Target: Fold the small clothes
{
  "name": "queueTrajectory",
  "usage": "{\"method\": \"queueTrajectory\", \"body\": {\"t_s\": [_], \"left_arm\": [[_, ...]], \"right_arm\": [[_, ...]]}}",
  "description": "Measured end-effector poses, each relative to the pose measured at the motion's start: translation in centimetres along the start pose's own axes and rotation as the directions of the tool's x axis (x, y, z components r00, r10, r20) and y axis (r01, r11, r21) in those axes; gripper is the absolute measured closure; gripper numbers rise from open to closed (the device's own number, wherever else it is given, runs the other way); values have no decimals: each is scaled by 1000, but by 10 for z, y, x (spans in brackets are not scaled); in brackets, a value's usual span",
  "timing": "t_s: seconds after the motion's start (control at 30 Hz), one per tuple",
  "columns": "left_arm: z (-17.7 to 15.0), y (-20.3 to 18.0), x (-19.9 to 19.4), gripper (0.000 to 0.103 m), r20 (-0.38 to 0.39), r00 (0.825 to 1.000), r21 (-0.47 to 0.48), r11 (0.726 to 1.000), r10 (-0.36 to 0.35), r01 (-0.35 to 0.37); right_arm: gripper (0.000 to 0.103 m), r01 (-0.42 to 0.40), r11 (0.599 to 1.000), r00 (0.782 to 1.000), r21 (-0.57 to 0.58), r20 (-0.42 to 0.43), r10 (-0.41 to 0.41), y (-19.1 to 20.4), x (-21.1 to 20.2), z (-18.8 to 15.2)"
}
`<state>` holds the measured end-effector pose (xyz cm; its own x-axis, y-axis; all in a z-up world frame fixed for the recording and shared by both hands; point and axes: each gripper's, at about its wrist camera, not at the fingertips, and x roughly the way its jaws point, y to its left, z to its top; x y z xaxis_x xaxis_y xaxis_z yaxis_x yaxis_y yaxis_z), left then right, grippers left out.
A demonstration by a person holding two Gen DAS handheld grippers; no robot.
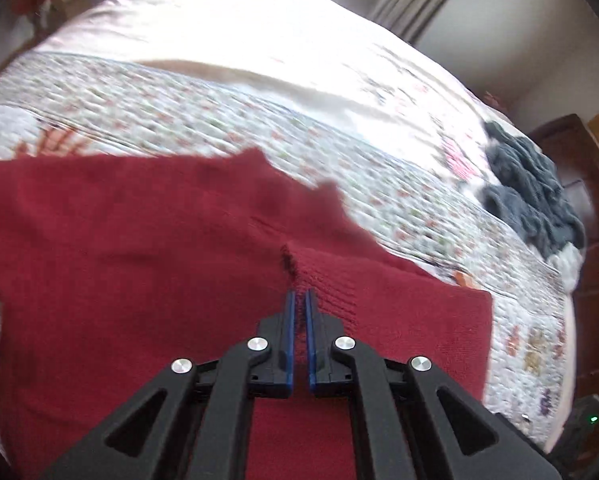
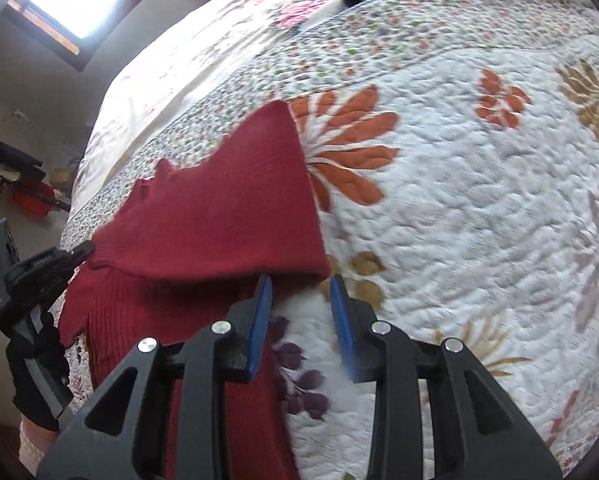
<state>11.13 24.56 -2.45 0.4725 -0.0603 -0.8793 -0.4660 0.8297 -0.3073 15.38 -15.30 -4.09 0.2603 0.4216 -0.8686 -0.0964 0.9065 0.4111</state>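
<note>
Daylight pours from the window (image 2: 65, 4) at the right wrist view's upper left and burns the far bedspread (image 1: 203, 20) to white glare in the left wrist view, while motion blur smears the quilt pattern and fisheye distortion darkens every corner.

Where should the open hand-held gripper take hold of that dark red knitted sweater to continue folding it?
Probably at the folded edge's near corner of the dark red knitted sweater, coming low from the quilt side. That corner lies just ahead of the open right hand-held gripper, with bare floral quilt beside it; the left hand-held gripper pinches the opposite side.
</note>
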Motion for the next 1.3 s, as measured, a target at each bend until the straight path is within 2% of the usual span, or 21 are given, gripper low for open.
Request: {"method": "queueTrajectory", "body": {"t_s": [0.17, 0.3, 0.4, 0.53, 0.6, 0.63, 0.73, 0.8, 1.03, 1.2, 1.3], "left_arm": [[11, 47, -3, 99, 18, 995, -41, 994, 100, -99], [9, 80, 4, 99, 11, 984, -65, 982, 177, -176], [4, 98, 18, 101, -30, 979, -91, 975, 202, -204], [0, 114, 31, 103, -42, 960, -82, 957, 277, -280], [1, 126, 36, 103, -75, 965, -99, 961, 253, -259], [1, 129, 35, 103, -91, 970, -105, 967, 224, -233], [-5, 129, 27, 101, -102, 975, -84, 975, 198, -207], [-12, 128, 24, 82, -138, 980, -102, 982, 142, -156], [-10, 123, 46, 71, -191, 980, -177, 980, 60, -94], [-2, 118, 33, 67, -184, 983, -271, 961, -3, -48], [-8, 130, 18, 67, -155, 985, -385, 923, -78, 12]], "right_arm": [[72, -79, 996, 997, -46, -15, 79, 34, 20, 12], [72, -119, 990, 991, -69, -63, 115, 58, 46, 19], [72, -100, 992, 990, -75, -104, 92, 68, 70, 22], [71, -82, 996, 981, -42, -182, 73, 62, 103, 18], [71, -88, 996, 975, -27, -208, 80, 60, 109, 10], [71, -81, 996, 977, -39, -200, 72, 63, 107, 10], [68, -64, 995, 986, -75, -156, 51, 70, 90, 7], [67, -73, 995, 989, -74, -134, 62, 75, 77, 5], [65, -29, 994, 991, -109, -131, 15, 84, 77, -3], [65, -15, 993, 994, -118, -112, 1, 89, 74, -4], [64, -13, 992, 995, -123, -103, 1, 92, 71, -4]]}}
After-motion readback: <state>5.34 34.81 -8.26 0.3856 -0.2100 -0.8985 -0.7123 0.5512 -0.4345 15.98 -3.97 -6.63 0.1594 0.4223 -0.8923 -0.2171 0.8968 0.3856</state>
